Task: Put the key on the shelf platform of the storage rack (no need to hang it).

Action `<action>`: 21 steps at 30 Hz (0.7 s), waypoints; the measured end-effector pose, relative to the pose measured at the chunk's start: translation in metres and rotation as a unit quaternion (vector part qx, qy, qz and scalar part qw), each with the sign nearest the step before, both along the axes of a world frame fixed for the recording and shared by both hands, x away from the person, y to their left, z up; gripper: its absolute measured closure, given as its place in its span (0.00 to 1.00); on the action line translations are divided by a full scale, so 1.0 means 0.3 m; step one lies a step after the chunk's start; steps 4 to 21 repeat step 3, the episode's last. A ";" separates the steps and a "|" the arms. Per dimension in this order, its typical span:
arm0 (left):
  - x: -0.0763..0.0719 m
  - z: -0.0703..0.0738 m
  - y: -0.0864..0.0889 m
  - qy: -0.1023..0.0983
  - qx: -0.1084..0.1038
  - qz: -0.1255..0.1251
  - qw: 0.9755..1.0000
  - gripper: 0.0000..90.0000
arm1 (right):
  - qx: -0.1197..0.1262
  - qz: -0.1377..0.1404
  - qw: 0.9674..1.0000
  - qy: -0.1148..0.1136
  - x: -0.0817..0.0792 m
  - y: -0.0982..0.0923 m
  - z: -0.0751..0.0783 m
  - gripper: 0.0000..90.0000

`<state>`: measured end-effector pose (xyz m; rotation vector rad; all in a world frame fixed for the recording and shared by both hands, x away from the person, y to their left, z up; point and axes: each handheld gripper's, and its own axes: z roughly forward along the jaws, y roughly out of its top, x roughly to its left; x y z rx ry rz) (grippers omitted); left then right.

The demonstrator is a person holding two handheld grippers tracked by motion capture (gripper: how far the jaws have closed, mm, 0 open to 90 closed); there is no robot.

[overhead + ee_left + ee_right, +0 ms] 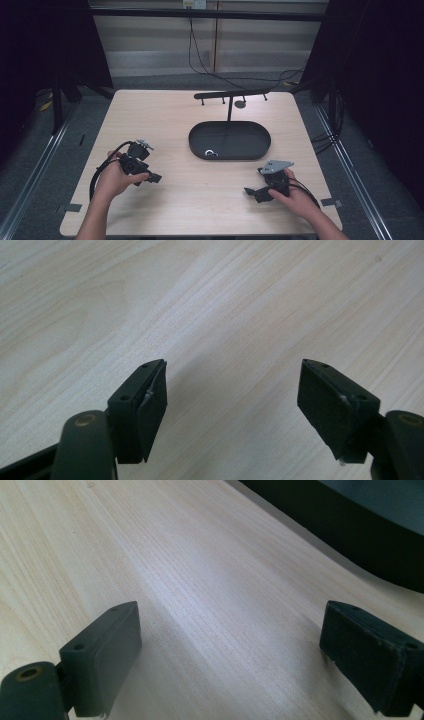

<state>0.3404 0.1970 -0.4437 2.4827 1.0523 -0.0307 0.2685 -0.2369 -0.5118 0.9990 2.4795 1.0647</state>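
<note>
Ring (210, 153) lies in the tray (260, 145), beneath the empty stand (230, 94). Left hand-held gripper (156, 177) and right hand-held gripper (248, 190) sit nearside of tray, jaws wide, empty. Judged: work not started.

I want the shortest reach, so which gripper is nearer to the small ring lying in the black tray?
Right. The right gripper sits right of and in front of the ring. The left gripper sits farther off, to its front left.

A lab recording bay: black curtains (47, 45) flank the wooden table (200, 200), floor rails (35, 165) run beside it, and cables (200, 55) hang behind it from a wall socket (195, 4).
</note>
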 end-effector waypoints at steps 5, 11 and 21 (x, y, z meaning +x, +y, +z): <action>0.001 0.004 -0.005 0.000 -0.001 -0.004 1.000 0.32 | 0.000 0.000 1.000 0.000 0.000 0.000 0.000 0.10; 0.001 0.004 -0.005 0.000 -0.001 -0.004 1.000 0.32 | 0.000 0.000 1.000 0.000 0.000 0.000 0.000 0.10; 0.001 0.004 -0.005 0.000 -0.001 -0.004 1.000 0.32 | 0.000 0.000 1.000 0.000 0.000 0.000 0.000 0.10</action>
